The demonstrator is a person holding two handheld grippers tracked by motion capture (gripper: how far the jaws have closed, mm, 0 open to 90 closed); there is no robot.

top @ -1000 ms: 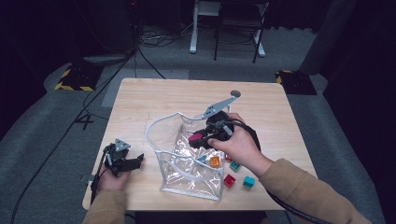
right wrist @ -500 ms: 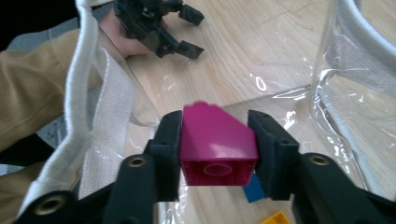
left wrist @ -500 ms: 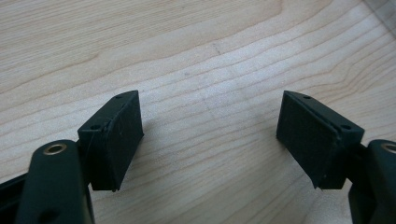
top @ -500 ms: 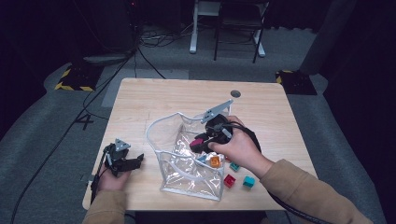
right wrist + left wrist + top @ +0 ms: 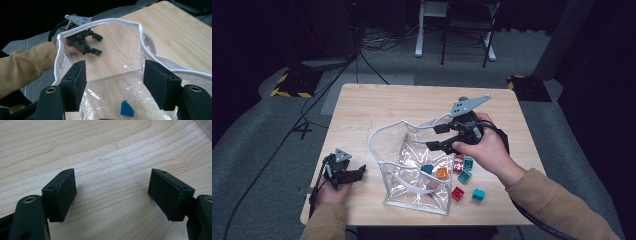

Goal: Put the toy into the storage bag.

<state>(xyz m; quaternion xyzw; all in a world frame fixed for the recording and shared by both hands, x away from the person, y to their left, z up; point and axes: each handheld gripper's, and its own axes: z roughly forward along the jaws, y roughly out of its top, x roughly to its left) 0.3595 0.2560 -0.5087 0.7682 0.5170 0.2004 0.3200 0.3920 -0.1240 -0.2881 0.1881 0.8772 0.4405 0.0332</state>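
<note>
Opening over clear bag [image 5: 412, 165], right gripper [image 5: 438, 137] fingers empty, left gripper [image 5: 354, 175] wide, empty

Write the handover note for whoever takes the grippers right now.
Right gripper: above the clear bag's mouth, jaws just opened, nothing between them.
Left gripper: open, resting on the table left of the bag.
Done: blue block and orange block sit inside the bag, with a magenta one at the bottom edge of the right gripper view.
Left: red block and teal blocks right of the bag.
</note>
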